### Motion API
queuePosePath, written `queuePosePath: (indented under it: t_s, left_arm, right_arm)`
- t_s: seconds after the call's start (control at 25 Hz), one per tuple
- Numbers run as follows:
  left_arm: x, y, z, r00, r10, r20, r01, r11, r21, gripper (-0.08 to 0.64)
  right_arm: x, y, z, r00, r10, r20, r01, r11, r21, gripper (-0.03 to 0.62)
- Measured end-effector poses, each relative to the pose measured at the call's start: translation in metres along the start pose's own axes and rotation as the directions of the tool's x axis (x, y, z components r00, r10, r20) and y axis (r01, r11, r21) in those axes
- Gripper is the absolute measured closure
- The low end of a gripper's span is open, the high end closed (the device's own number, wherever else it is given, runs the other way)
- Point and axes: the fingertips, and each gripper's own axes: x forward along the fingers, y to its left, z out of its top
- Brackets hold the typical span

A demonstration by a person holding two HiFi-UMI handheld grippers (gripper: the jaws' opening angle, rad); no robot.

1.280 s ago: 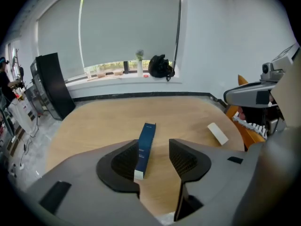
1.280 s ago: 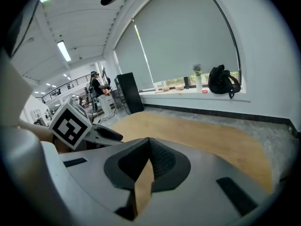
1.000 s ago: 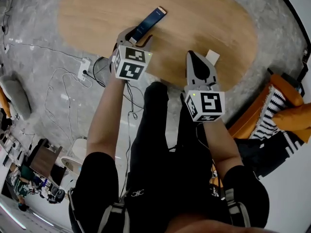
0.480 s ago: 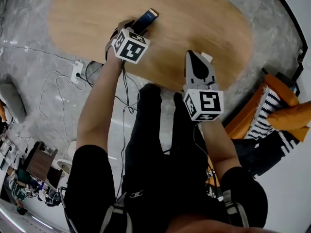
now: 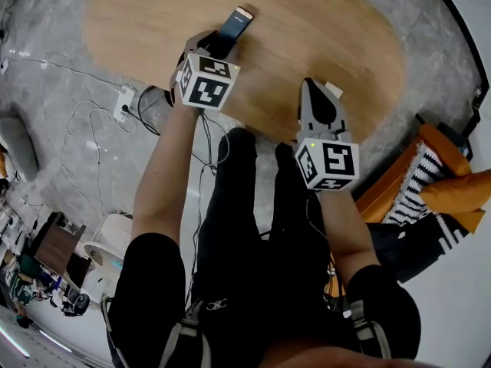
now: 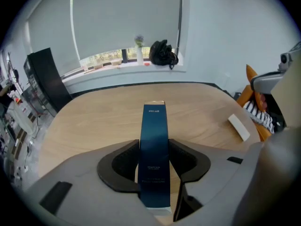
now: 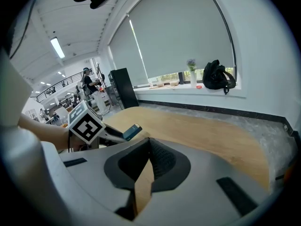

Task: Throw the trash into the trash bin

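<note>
Left gripper view: my left claw (image 6: pixel 154 145), jaws just now closing, clamps the blue carton (image 6: pixel 155 121) over the table (image 6: pixel 84 121). It is picked up but not yet binned. My right claw (image 7: pixel 149 142) sits closed and empty near a white slip (image 5: pixel 332 90).

Black sleeves (image 5: pixel 153 271), black trousers (image 5: pixel 245 221) (perhaps harness straps (image 5: pixel 180 336)); left claw (image 5: pixel 217 47), right claw (image 5: pixel 310 87) grey.

One blue box (image 6: pixel 154 145), one white slip (image 6: pixel 239 126) (lying flat), one wooden table (image 5: pixel 322 21)
</note>
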Motion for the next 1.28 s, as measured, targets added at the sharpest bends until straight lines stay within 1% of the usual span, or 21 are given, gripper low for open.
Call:
queuePosePath:
  t_s: [0.12, 0.2, 0.28, 0.36, 0.44, 0.6, 0.8, 0.92, 1.0, 1.16, 1.28]
  left_arm:
    - [-0.034, 0.011, -0.002, 0.998, 0.044, 0.039, -0.042, 0.997, -0.062, 0.357]
    - [-0.062, 0.024, -0.012, 0.995, 0.085, 0.052, -0.079, 0.991, -0.105, 0.357]
    - [-0.092, 0.039, -0.029, 0.99, 0.134, 0.049, -0.125, 0.979, -0.159, 0.357]
    - [-0.121, 0.053, -0.051, 0.982, 0.188, 0.029, -0.177, 0.958, -0.226, 0.357]
    - [-0.146, 0.067, -0.076, 0.97, 0.245, 0.005, -0.232, 0.926, -0.298, 0.356]
    - [-0.19, 0.093, -0.134, 0.941, 0.335, -0.05, -0.324, 0.847, -0.422, 0.356]
    - [-0.228, 0.107, -0.219, 0.91, 0.387, -0.15, -0.403, 0.738, -0.541, 0.356]
    - [-0.24, 0.11, -0.268, 0.901, 0.392, -0.187, -0.421, 0.683, -0.597, 0.356]
    - [-0.242, 0.111, -0.294, 0.9, 0.384, -0.205, -0.423, 0.658, -0.624, 0.356]
    - [-0.234, 0.102, -0.337, 0.906, 0.354, -0.232, -0.414, 0.628, -0.659, 0.356]
    - [-0.222, 0.095, -0.367, 0.911, 0.33, -0.246, -0.403, 0.59, -0.7, 0.356]
  right_arm:
    - [-0.001, 0.01, 0.009, 1.0, 0.021, 0.007, -0.021, 1.0, -0.016, 0.58]
    - [0.0, 0.019, 0.016, 0.999, 0.038, 0.009, -0.038, 0.999, -0.031, 0.58]
    - [0.002, 0.029, 0.02, 0.999, 0.053, 0.008, -0.053, 0.998, -0.04, 0.581]
    - [0.007, 0.041, 0.024, 0.997, 0.072, 0.003, -0.072, 0.996, -0.044, 0.58]
    - [0.014, 0.059, 0.028, 0.995, 0.1, -0.002, -0.1, 0.993, -0.057, 0.58]
    - [0.028, 0.115, 0.032, 0.982, 0.186, -0.022, -0.187, 0.977, -0.1, 0.58]
    - [0.042, 0.192, 0.028, 0.947, 0.311, -0.074, -0.32, 0.933, -0.166, 0.58]
    - [0.049, 0.237, 0.011, 0.925, 0.362, -0.114, -0.378, 0.906, -0.193, 0.58]
    - [0.055, 0.263, -0.002, 0.91, 0.389, -0.148, -0.413, 0.886, -0.21, 0.58]
    - [0.065, 0.306, -0.024, 0.877, 0.431, -0.211, -0.474, 0.846, -0.245, 0.58]
    - [0.071, 0.331, -0.043, 0.857, 0.446, -0.259, -0.507, 0.82, -0.266, 0.58]
